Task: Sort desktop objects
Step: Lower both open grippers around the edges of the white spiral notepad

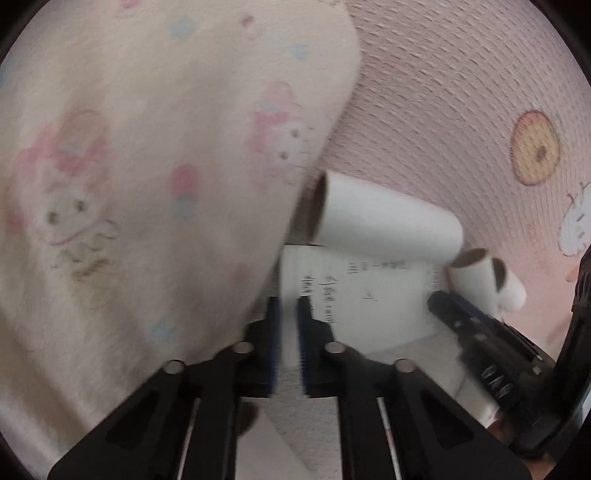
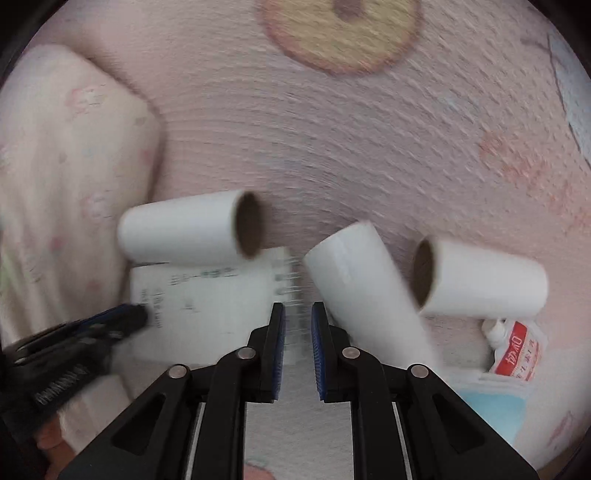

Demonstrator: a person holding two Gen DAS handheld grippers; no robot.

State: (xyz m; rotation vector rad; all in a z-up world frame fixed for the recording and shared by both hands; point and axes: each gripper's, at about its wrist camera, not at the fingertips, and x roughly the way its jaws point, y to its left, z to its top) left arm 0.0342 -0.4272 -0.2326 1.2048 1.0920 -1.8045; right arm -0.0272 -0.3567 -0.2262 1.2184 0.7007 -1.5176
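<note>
A white spiral notebook (image 1: 376, 295) with handwriting lies on the pink mat. My left gripper (image 1: 290, 306) is shut on the notebook's left edge, and white paper shows between its blue pads. In the right wrist view the same gripper (image 2: 136, 315) reaches the notebook (image 2: 214, 306) from the left. My right gripper (image 2: 298, 310) stands over the wire spine with a narrow gap, and the pads do not visibly press on it. One white roll (image 2: 192, 225) rests on the notebook's far edge. Two more rolls (image 2: 365, 291) (image 2: 480, 280) lie to the right.
A cream cushion (image 1: 147, 166) with cartoon prints fills the left side, close to the notebook. The pink mat (image 2: 369, 147) carries a doughnut print (image 2: 340, 33). A red and white sachet (image 2: 517, 350) and a light blue item (image 2: 495, 410) lie at the near right.
</note>
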